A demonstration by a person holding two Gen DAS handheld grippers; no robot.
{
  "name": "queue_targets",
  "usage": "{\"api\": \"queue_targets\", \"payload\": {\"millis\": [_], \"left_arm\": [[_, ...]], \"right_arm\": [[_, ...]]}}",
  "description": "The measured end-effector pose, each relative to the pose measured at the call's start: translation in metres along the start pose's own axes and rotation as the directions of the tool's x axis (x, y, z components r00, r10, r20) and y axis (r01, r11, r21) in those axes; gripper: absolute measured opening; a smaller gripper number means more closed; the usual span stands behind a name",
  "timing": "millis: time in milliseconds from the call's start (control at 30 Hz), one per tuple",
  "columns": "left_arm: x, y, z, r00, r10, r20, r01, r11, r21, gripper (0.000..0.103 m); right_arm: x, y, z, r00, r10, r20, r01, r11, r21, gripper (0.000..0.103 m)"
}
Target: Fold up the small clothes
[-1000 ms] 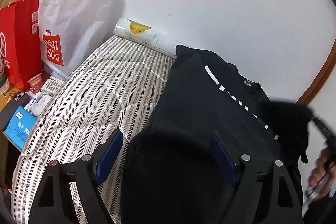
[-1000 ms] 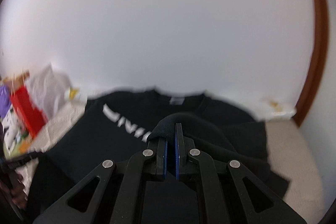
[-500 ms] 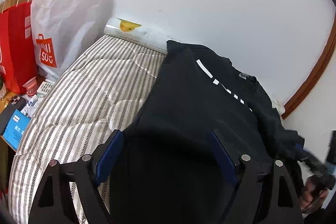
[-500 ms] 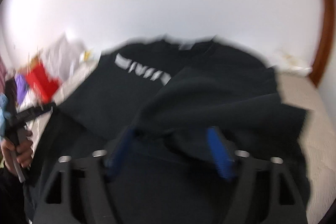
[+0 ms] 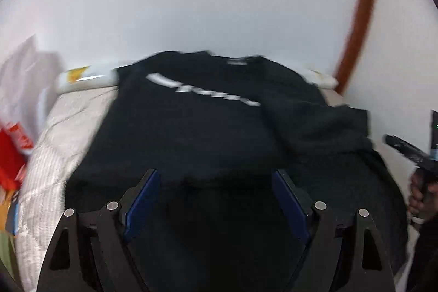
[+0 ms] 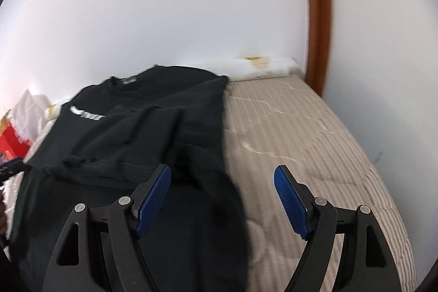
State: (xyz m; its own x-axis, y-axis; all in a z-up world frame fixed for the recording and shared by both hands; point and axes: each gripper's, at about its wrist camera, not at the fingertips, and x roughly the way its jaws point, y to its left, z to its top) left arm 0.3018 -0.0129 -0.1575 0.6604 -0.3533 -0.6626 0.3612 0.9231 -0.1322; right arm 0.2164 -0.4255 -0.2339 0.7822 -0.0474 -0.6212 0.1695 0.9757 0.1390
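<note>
black sweatshirt (image 6: 142, 144) flat on striped bed (image 6: 301, 133), 1 sleeve folded across chest. right gripper (image 6: 221, 193) jaws just sprang apart, now spread, nothing pinched, over sweatshirt edge. left gripper (image 5: 216, 199) spread too, above hem, empty.

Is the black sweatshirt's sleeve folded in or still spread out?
Folded in: on the black sweatshirt, the sleeve lies across the chest, its ribbed cuff near the white lettering.

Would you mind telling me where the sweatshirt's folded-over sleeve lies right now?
In the right wrist view the ribbed sleeve cuff lies across the black sweatshirt chest, just right of its white lettering, left of the bare striped mattress.
</note>
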Motion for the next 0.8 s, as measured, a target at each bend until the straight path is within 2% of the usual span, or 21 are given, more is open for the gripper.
{"api": "queue_targets", "payload": {"millis": [133, 233, 300, 433, 633, 700, 800], "left_arm": [[0.008, -0.065, 0.009, 1.0, -0.029, -0.003, 0.029, 0.994, 0.103, 0.083], [0.022, -0.112, 0.014, 0.996, -0.084, -0.02, 0.086, 0.985, 0.148, 0.083], [0.033, -0.143, 0.016, 0.993, -0.115, -0.023, 0.117, 0.979, 0.167, 0.083], [0.06, -0.19, 0.016, 0.986, -0.152, -0.061, 0.161, 0.971, 0.179, 0.083], [0.095, -0.241, 0.007, 0.99, -0.105, -0.089, 0.127, 0.951, 0.283, 0.083], [0.103, -0.251, 0.004, 0.997, -0.053, -0.064, 0.071, 0.939, 0.337, 0.083], [0.107, -0.255, 0.008, 0.999, -0.038, -0.027, 0.045, 0.939, 0.34, 0.082]], "right_arm": [[0.005, -0.019, -0.01, 0.999, -0.046, 0.0, 0.046, 0.999, -0.027, 0.077], [0.004, -0.044, -0.018, 0.999, -0.043, -0.015, 0.043, 0.999, -0.022, 0.077], [0.007, -0.06, -0.023, 0.998, -0.062, -0.016, 0.062, 0.998, 0.011, 0.077], [0.011, -0.082, -0.032, 0.999, -0.035, -0.002, 0.035, 0.997, 0.067, 0.078], [0.021, -0.103, -0.034, 0.998, 0.056, -0.02, -0.051, 0.985, 0.167, 0.078], [0.022, -0.105, -0.035, 0.998, 0.058, -0.021, -0.053, 0.982, 0.182, 0.078], [0.023, -0.104, -0.035, 0.998, 0.058, -0.027, -0.053, 0.983, 0.176, 0.078]]}}
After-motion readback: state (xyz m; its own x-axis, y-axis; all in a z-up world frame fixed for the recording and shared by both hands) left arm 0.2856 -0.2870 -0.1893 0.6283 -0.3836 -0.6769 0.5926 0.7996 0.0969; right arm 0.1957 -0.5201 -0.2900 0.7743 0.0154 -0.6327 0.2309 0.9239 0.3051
